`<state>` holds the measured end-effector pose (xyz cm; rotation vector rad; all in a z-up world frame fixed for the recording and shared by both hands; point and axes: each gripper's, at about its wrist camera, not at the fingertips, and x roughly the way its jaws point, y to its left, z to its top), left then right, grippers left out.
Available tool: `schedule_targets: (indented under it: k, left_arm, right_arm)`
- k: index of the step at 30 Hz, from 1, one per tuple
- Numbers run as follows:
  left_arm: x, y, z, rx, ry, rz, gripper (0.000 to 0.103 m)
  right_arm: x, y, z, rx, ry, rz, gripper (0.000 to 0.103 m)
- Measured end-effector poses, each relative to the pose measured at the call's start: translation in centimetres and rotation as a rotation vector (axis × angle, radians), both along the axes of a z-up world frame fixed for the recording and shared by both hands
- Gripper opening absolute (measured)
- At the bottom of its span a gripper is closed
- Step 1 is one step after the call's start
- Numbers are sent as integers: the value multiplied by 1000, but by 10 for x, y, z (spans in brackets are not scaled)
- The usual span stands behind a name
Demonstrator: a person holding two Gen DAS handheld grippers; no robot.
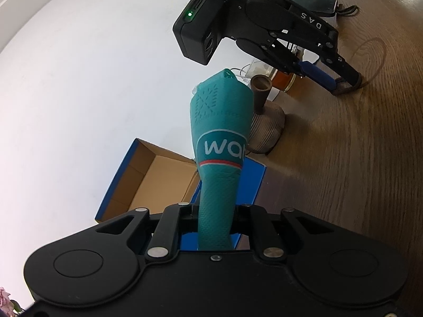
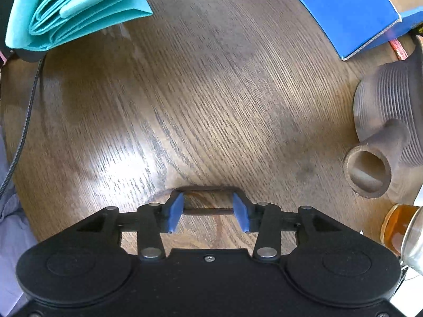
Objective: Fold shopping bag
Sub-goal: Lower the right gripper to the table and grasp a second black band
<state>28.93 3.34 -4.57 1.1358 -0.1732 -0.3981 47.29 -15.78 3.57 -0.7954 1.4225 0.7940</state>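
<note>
The teal shopping bag, folded into a long narrow bundle, sticks straight out from the left gripper, whose jaws are pinched on its near end, hiding that end; its long axis runs away from the camera, level over the wooden worktop, and its logo is cut off by the fold. In the right wrist view only the bag's layered edges show, top left. The right gripper points down at bare wood, jaws parted and empty, beside a ribbed brown pot and a blue box.
</note>
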Motion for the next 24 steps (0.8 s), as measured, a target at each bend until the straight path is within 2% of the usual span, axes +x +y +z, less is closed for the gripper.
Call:
schedule_targets:
  k: [6,18,24]
  left_arm:
    - [1,1,-1,3,1,-1,14]
    - [2,-9,-8,78,18,-46,15]
    - [6,-12,-9,112,24,-48,17]
  right_arm:
    - [-38,-8,-40,31,-24,-20,50]
    - [-81,-69,-21,264,-197,-120,53]
    - [-105,-86,-26,363,-302,-166,54]
